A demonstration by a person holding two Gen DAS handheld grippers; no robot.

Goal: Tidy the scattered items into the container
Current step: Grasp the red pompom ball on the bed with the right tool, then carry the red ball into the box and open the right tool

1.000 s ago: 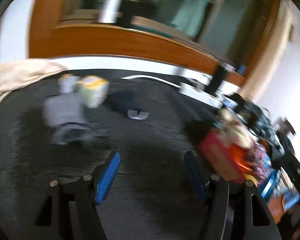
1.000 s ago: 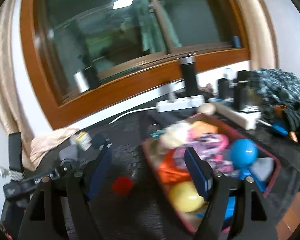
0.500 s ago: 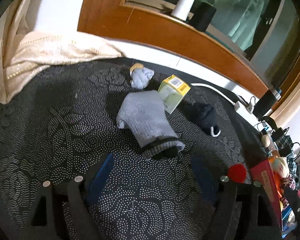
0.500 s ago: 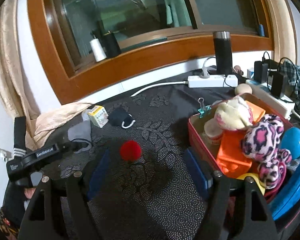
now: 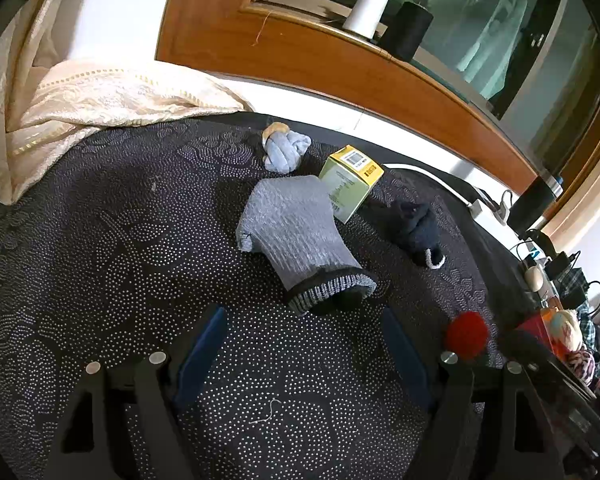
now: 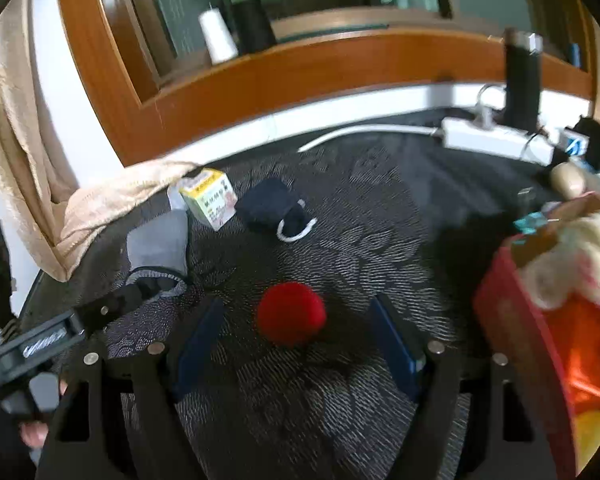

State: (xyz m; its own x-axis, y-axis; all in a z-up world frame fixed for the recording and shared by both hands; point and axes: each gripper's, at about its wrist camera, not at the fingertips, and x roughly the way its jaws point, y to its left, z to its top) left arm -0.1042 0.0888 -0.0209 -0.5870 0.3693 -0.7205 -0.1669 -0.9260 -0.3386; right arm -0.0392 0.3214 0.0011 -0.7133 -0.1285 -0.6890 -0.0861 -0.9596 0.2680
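My left gripper (image 5: 304, 338) is open and empty, low over the dark cloth, its tips just short of the cuff of a grey sock (image 5: 296, 236). Beyond the sock lie a yellow box (image 5: 350, 188), a rolled pale-blue sock (image 5: 286, 152) and a dark sock (image 5: 414, 226). My right gripper (image 6: 298, 334) is open, with a red pom-pom ball (image 6: 291, 312) lying on the cloth between its fingers. The red container (image 6: 516, 332), full of toys, stands at the right. The ball (image 5: 466, 334) also shows in the left wrist view.
A beige curtain (image 5: 100, 96) drapes onto the table's left rear. A white power strip (image 6: 496, 138) with cables and a black flask (image 6: 522, 84) stand at the back right. The left gripper's body (image 6: 44, 340) reaches in at the left of the right wrist view.
My left gripper has swung left from the container side to face the grey sock. My right gripper has moved forward and down until the red ball lies between its fingers.
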